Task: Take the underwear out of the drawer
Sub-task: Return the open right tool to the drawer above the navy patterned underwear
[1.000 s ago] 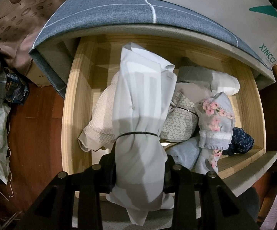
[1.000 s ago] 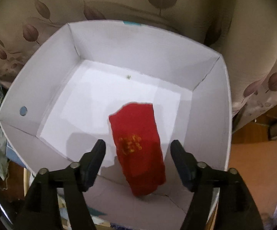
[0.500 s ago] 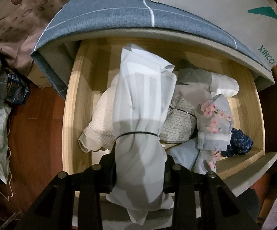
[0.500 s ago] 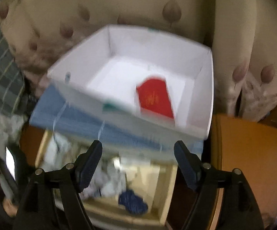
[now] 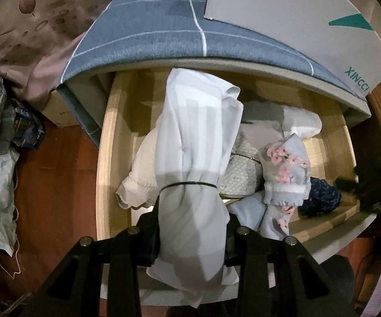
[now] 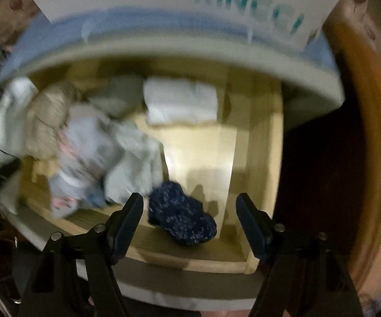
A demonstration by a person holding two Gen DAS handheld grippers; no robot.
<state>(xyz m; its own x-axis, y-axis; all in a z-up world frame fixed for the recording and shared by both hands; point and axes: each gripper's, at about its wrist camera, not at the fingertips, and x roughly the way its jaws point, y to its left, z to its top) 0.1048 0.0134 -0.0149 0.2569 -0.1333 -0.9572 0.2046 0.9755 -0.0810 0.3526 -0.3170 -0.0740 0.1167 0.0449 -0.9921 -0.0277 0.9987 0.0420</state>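
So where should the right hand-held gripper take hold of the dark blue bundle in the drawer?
Across its rounded middle, from above. The dark blue bundle lies loose near the front of the drawer, bare wood to its right, pale clothes close on its left. The open right hand-held gripper already straddles it.

The drawer [image 5: 111, 142] is pale, smooth wood with a matt finish. In it lie soft cloths: a thin white bundle [image 5: 193, 163] with a dull sheen, and near its front wall a nubbly dark-blue knit piece [image 6: 181, 218]. Above the drawer, the cardboard box [image 5: 282, 18] looks smooth and matt.
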